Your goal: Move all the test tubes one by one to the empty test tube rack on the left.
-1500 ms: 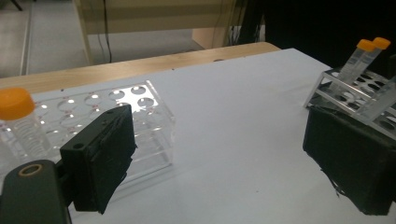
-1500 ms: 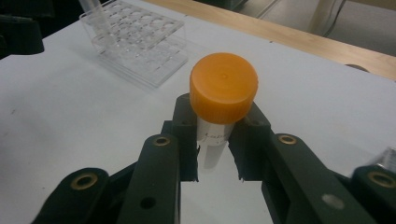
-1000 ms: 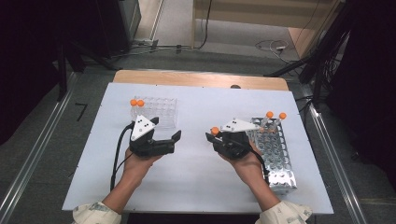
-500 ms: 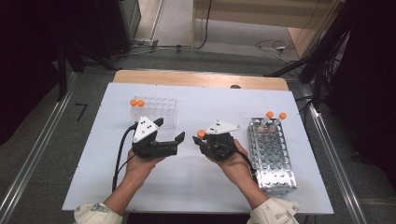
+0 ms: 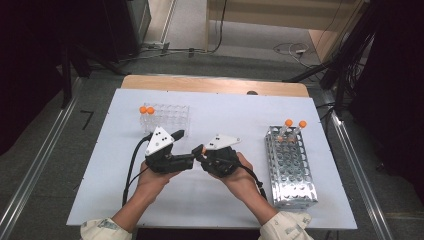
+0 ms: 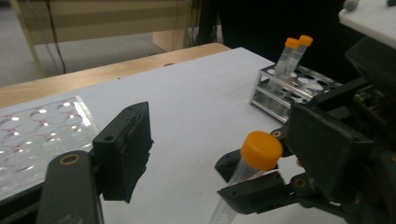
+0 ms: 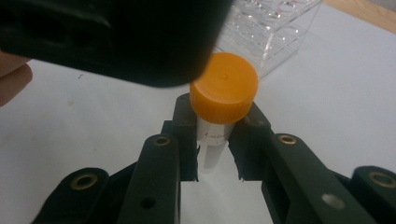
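Nearest the person, both forearms come in from six o'clock over the white table (image 5: 210,200), and the two tools meet just below the table's middle. The right gripper (image 5: 200,151) is clamped on an orange-capped tube (image 7: 223,100); in the right gripper view its two black jaws pinch the clear body just under the cap, cap end pointing away from the hand. In the high view the cap shows as a small orange dot at the gripper's tip, toward nine o'clock from the right hand (image 5: 240,175). The left gripper (image 5: 187,147) points toward three o'clock, straight at that tube; its jaws have just been closing and stand partly apart, and in the left gripper view one jaw sits at eight o'clock while the other lies close to the cap at four o'clock, with the cap between them; whether a pad touches it I cannot tell. The left hand (image 5: 150,182) holds this tool from below. Farther out, at two to three o'clock from the grippers, a metal rack (image 5: 292,170) carries two more orange-capped tubes (image 5: 295,125) at its far end. At eleven o'clock sits a clear plastic rack (image 5: 170,117) with two orange-capped tubes (image 5: 146,111) at its left corner. Beyond, at twelve o'clock, the table's wooden edge (image 5: 215,84).
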The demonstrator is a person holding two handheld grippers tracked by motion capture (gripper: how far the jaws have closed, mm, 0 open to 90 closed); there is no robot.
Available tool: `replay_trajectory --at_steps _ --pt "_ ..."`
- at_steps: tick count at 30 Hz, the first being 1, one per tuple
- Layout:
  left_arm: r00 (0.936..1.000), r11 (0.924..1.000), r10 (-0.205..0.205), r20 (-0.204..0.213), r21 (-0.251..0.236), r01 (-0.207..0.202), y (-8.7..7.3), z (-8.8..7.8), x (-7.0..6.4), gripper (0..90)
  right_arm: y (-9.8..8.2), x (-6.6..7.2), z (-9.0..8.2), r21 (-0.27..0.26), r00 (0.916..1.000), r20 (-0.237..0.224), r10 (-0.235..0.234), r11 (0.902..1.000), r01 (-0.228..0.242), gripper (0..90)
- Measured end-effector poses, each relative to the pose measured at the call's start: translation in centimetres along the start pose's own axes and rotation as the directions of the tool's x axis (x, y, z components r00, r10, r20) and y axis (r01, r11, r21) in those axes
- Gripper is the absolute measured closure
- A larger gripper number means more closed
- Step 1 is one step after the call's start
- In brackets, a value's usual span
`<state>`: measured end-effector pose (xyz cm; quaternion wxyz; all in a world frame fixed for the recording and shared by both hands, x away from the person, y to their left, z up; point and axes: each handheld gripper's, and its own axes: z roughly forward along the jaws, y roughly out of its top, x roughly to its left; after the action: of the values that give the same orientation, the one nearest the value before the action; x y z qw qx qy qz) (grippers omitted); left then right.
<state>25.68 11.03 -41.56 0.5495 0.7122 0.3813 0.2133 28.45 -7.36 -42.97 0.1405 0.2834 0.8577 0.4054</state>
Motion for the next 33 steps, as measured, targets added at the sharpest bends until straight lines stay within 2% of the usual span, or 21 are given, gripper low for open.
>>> replay_trajectory --at_steps 4,8,11,19,22,29,33 --pt "0.9995 0.9998 0.018 0.027 0.009 -0.018 -0.13 0.26 -0.5 30.3 0.05 0.18 -0.1 -0.005 1.0 -0.004 0.005 1.0 -0.005 71.4" --pt "0.9988 0.9993 0.031 0.039 0.021 -0.031 -0.3 0.49 -0.7 35.4 0.1 0.17 -0.27 -0.012 0.9999 -0.01 0.005 0.9999 -0.005 71.4" --pt "0.9984 0.9984 0.046 0.033 0.031 -0.047 -0.39 0.63 -0.84 36.6 0.12 0.24 -0.32 -0.013 0.9999 -0.012 0.002 0.9999 -0.003 71.4" --pt "0.9983 0.9982 0.044 0.039 0.039 -0.045 -0.72 0.87 -0.93 48.6 0.17 0.31 -0.44 -0.015 0.9998 -0.018 0.009 0.9998 -0.009 71.4" --pt "0.9977 0.9985 0.035 0.058 0.039 -0.037 -0.8 0.9 -0.89 54.4 0.18 0.32 -0.45 -0.014 0.9998 -0.019 0.01 0.9998 -0.011 71.4" --pt "0.9966 0.9982 0.048 0.067 0.031 -0.051 -0.85 0.84 -1.15 68.5 0.17 0.23 -0.41 -0.012 0.9998 -0.018 0.008 0.9999 -0.008 71.3" --pt "0.9969 0.9983 0.051 0.06 0.025 -0.052 -0.87 0.86 -1.16 69.1 0.13 0.16 -0.44 -0.017 0.9996 -0.026 0.01 0.9998 -0.01 69.5"
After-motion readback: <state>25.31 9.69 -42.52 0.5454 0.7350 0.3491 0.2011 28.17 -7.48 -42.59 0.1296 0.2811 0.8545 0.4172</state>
